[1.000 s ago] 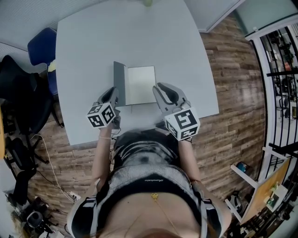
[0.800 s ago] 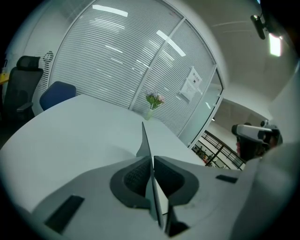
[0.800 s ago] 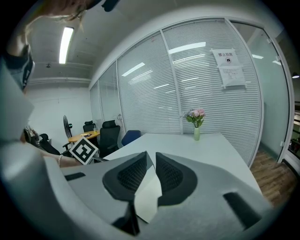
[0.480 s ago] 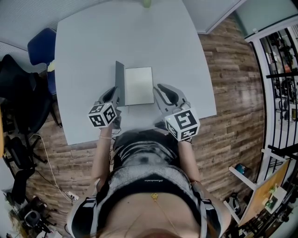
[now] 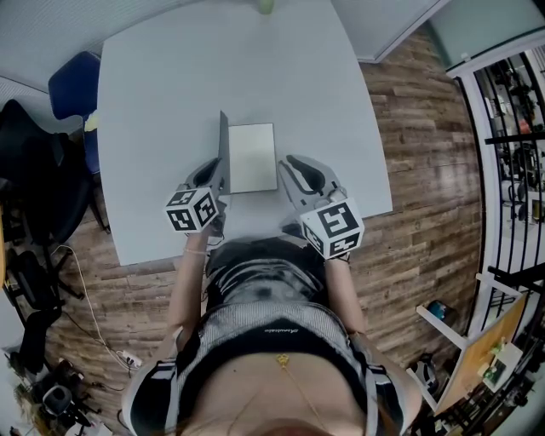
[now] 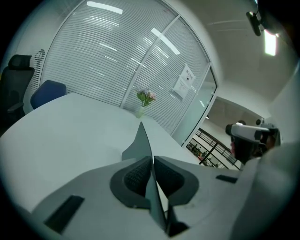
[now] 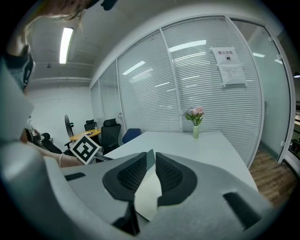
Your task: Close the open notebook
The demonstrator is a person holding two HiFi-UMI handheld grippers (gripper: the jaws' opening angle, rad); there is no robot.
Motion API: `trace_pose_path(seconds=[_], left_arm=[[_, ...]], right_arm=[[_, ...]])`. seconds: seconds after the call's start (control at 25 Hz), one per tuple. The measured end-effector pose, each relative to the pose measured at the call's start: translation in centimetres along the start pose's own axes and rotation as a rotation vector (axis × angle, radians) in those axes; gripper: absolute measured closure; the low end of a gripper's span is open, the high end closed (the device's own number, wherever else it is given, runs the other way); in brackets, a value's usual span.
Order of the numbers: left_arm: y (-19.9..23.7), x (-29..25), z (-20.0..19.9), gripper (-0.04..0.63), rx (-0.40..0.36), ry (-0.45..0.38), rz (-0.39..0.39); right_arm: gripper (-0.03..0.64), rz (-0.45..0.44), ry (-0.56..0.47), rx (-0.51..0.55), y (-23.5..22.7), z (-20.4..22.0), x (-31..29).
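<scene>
The notebook (image 5: 253,157) lies on the grey table (image 5: 170,85) with its white page up. Its grey left cover (image 5: 224,152) stands about upright on its edge. My left gripper (image 5: 214,175) is shut on the near end of that cover; in the left gripper view the thin cover (image 6: 143,143) runs straight up between the pads of my left gripper (image 6: 152,176). My right gripper (image 5: 292,175) sits at the notebook's near right corner. In the right gripper view the pale page (image 7: 150,192) passes between the nearly closed jaws of my right gripper (image 7: 151,171).
A small vase of flowers (image 5: 267,5) stands at the table's far edge, also seen as a vase (image 6: 145,101) and a vase (image 7: 195,119). A blue chair (image 5: 72,85) and black office chairs (image 5: 34,170) crowd the table's left side. Glass walls with blinds (image 7: 187,84) lie beyond.
The left cover has swung up from leaning open to the left to nearly upright. My left gripper moved right with it. The right gripper stayed put.
</scene>
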State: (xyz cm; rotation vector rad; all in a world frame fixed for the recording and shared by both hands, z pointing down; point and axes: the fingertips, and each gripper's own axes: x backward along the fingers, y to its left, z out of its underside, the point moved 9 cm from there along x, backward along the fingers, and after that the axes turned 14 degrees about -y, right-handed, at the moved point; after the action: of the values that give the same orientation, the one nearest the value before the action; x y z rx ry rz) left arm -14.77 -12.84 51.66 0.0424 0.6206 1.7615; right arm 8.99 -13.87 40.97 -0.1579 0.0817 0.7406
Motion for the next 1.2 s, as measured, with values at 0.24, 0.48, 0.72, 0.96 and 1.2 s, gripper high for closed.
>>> trace_pose_path(seconds=[0.24,0.48,0.72,0.96,1.2], left_arm=[[-1.2,-0.9,0.4,0.572,0.002,0.017,0.026],[-2.1,-1.7,0.9,0.572,0.001,0.036,0.041],[-3.1,-2.6,1.5,0.572,-0.004,0.059,0.06],[-3.5,-3.3,2.3,0.571,-0.005,0.085,0.08],[-4.0,-3.8,2.8,0.571,-0.011,0.108,0.091]], right_arm=[[0.554,0.001,0.003,-0.003,-0.4,0.0,0.2],[0.554,0.007,0.011,-0.006,-1.1,0.2,0.7],[0.554,0.011,0.018,-0.012,-1.7,0.4,1.1],[0.554,0.017,0.023,-0.013,-2.0,0.6,1.3],[0.554,0.023,0.031,-0.017,-2.2,0.7,1.8]])
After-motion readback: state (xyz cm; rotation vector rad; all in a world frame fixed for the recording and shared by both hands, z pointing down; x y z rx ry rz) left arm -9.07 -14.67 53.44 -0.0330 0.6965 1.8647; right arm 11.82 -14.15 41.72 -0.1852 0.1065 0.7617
